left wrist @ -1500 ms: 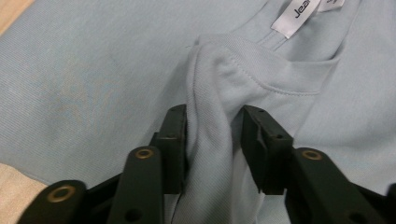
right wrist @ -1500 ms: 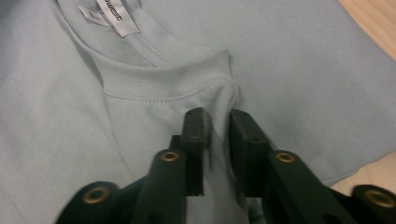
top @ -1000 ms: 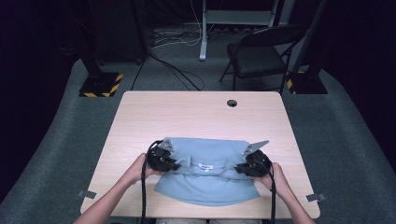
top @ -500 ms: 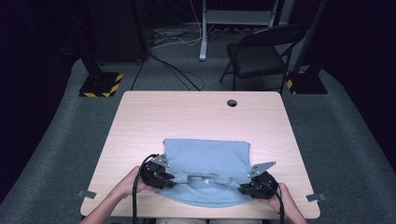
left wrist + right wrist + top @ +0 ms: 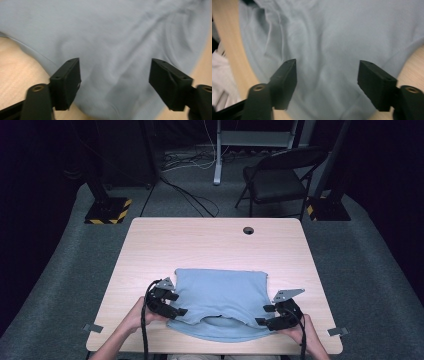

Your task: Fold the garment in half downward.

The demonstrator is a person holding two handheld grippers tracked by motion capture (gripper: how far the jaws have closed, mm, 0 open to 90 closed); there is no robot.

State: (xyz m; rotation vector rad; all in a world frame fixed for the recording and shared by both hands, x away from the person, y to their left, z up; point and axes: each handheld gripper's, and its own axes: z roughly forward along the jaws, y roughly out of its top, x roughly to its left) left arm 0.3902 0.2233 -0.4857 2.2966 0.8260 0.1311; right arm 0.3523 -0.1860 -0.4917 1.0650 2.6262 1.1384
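Observation:
A light blue garment lies folded on the near half of the wooden table, its lower hem curving toward the front edge. My left gripper rests at the cloth's left edge, my right gripper at its right edge. Both sets of jaws have just been opening and now stand wide apart. In the left gripper view the blue garment lies flat under the spread left gripper, not pinched. The right gripper view shows the same garment beneath the open right gripper.
A round cable hole sits near the table's far edge. Small metal clips mark the front corners. Behind the table stand a dark chair and stand bases with yellow-black stripes.
Both hands drew the cloth's corners toward the front edge, folding it over. Both grippers then went from shut on the cloth to open, letting it lie.

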